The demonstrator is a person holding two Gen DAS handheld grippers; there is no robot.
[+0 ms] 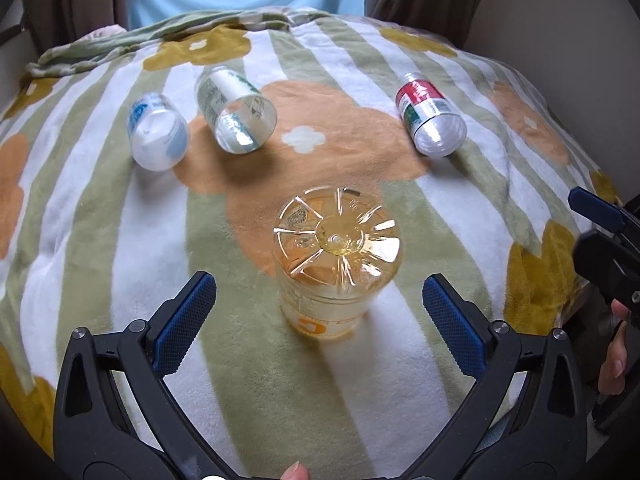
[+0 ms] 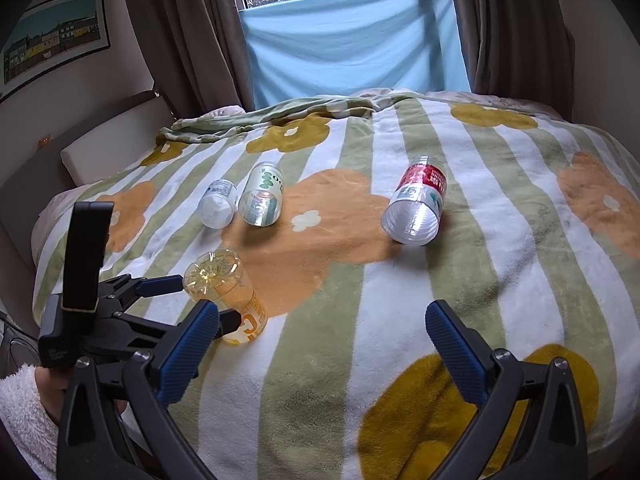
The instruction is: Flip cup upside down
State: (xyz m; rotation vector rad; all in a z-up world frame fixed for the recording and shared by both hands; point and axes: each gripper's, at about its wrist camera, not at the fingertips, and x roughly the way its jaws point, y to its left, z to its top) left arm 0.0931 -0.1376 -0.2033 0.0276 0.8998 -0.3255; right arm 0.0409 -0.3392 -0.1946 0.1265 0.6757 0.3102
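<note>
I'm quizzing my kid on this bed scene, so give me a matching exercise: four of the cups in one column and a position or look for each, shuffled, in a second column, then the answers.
Column one:
1. yellow clear plastic cup
2. red-labelled clear plastic cup
3. green-printed clear plastic cup
4. white opaque plastic cup with blue print

Column two:
A. lying on its side, farthest left
B. standing upside down between the open fingers of the left gripper
C. lying alone on the right of the blanket
D. lying beside the white cup, on the orange flower

Pairs: 1-B, 2-C, 3-D, 4-A
</note>
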